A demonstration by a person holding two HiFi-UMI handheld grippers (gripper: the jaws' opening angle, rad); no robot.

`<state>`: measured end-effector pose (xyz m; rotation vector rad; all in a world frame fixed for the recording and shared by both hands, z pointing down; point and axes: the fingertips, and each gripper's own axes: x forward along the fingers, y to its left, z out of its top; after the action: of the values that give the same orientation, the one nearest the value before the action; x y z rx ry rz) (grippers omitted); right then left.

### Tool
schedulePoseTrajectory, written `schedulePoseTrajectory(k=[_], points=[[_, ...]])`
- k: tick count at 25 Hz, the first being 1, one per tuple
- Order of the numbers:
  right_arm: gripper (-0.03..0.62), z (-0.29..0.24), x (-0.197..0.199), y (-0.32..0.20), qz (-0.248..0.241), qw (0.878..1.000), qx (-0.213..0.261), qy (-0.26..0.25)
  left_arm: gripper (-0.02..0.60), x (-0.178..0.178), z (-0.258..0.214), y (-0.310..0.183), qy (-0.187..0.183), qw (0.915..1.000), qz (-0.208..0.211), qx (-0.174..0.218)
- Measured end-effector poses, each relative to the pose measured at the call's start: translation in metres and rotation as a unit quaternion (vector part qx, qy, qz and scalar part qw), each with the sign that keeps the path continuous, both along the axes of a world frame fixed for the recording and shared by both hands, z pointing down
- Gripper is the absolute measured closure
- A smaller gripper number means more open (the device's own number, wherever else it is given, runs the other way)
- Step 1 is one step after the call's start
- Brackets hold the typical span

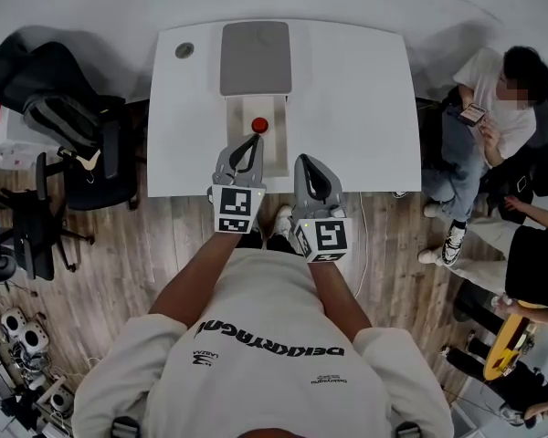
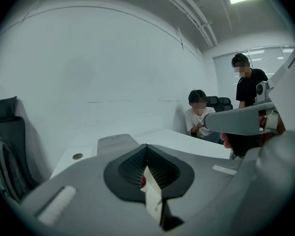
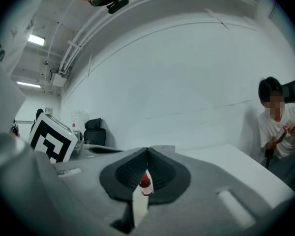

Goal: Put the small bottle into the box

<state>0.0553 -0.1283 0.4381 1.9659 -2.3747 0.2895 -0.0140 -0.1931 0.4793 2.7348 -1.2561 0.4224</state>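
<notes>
Bottle (image 1: 259, 125): upright, red cap, standing on a pale panel (image 1: 279, 149).
Box (image 1: 256, 57): grey, on the white table (image 1: 365, 108), touching the panel's far end.
Left claw (image 1: 253, 140): jaws together, nothing between them, tips just short of the bottle.
Right claw (image 1: 307, 162): jaws together, empty, over the table's near edge.

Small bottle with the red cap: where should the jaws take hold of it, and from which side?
The small bottle stands upright with its red cap on top. I'd grip the body just below the cap, one jaw on each side, coming in roughly level from the person's side. The sides look straight there, while the cap is narrower.
</notes>
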Motion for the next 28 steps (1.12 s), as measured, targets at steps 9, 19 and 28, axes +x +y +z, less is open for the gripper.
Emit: schedulePoseTrajectory(k=[9,19,28], points=[[0.595,-0.009,-0.002,-0.005,-0.01,1.0,0.006,-0.008,0.581,0.004,-0.02,0.009,0.01,0.9997,0.017,0.011],[0.595,-0.018,-0.004,-0.018,-0.02,1.0,0.015,-0.008,0.581,0.002,-0.034,0.011,0.017,0.9992,0.027,0.026],[0.595,-0.021,-0.005,-0.025,-0.026,1.0,0.015,-0.008,0.581,0.002,-0.049,0.014,0.028,0.9983,0.033,0.038]])
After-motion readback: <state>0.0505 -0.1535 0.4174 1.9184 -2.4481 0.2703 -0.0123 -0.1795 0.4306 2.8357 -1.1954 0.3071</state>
